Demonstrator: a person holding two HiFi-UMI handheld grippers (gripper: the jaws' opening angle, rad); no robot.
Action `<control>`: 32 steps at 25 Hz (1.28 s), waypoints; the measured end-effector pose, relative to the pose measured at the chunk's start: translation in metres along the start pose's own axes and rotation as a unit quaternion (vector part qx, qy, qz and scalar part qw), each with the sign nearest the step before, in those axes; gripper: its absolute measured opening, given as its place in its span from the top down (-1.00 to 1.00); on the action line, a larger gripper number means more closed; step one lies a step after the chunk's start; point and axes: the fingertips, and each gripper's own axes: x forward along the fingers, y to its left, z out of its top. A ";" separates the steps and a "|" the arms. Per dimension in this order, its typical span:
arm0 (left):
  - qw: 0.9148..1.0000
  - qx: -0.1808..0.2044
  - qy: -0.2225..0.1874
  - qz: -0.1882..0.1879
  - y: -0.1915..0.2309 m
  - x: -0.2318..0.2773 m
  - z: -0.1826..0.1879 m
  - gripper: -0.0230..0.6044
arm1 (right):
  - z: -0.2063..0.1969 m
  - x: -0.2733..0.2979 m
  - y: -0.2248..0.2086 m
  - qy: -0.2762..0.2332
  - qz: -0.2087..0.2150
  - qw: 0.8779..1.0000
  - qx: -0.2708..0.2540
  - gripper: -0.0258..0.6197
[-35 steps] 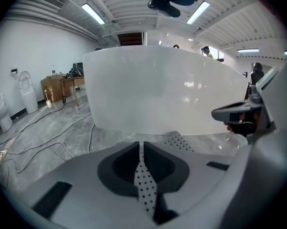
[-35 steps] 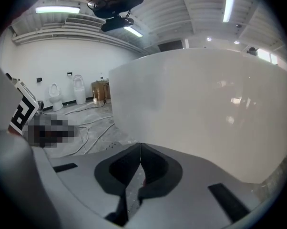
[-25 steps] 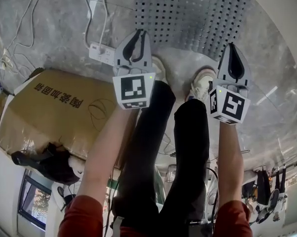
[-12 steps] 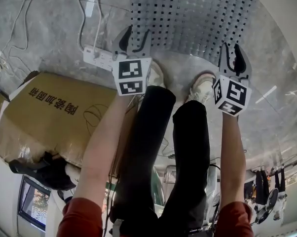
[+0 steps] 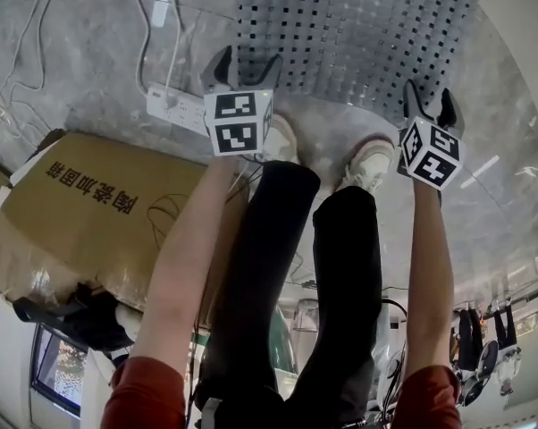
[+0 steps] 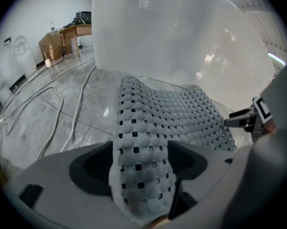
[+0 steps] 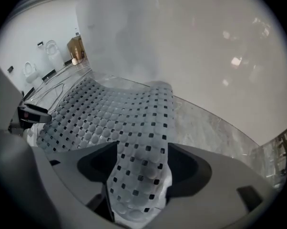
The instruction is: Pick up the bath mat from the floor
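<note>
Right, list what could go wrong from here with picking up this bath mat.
1. The jaws of the left gripper and the right gripper are opening. The bath mat has its edge between them but is not pinched, so lifting now would probably leave it on the floor.
2. The corded power strip lies right beside the left gripper, and a rising mat could drag or snag it.

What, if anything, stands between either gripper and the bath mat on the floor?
Nothing visible does. The near edge of the bath mat already lies between the jaws of the left gripper and the right gripper, both opening and not pressing on it.
</note>
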 end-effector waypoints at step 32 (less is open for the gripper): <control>0.996 0.000 0.088 0.006 -0.020 0.018 -0.012 0.23 | -0.037 0.020 0.007 0.079 -0.008 0.994 0.079 0.38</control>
